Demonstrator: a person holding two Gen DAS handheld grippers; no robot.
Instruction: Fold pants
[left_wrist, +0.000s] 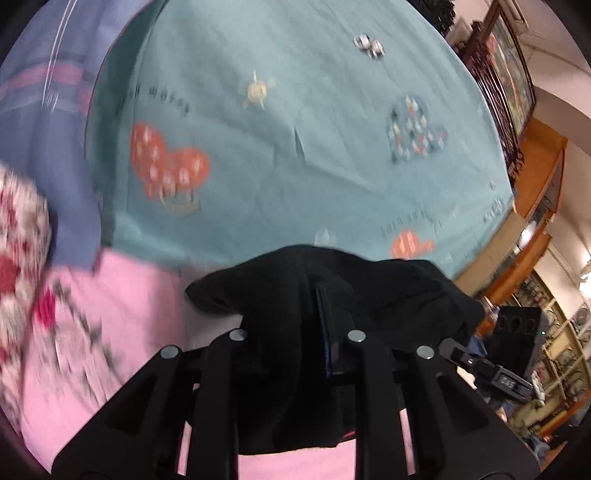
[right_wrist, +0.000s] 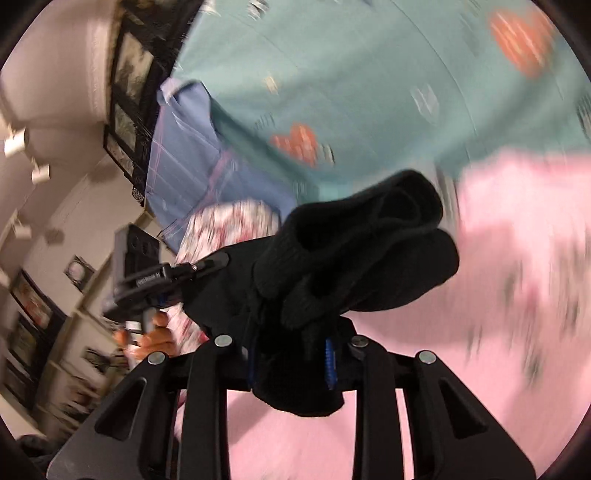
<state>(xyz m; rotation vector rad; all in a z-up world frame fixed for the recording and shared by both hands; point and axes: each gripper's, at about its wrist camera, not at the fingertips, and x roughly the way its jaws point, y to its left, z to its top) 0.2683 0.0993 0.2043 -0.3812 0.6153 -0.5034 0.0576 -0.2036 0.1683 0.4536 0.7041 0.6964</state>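
While both grippers hang above the pink cover (left_wrist: 122, 295) of the bed, the left gripper (left_wrist: 295, 325) pinches black pants (left_wrist: 332, 288) between nearly closed fingers, and the right gripper (right_wrist: 291, 332) clamps another bunch of that cloth.

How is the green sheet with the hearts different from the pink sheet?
The green sheet carries red and blue heart pictures; the pink sheet shows small dark marks, too blurred to read. The green sheet lies farther from the grippers, the pink sheet right under the lifted black pants. Both are spread flat.
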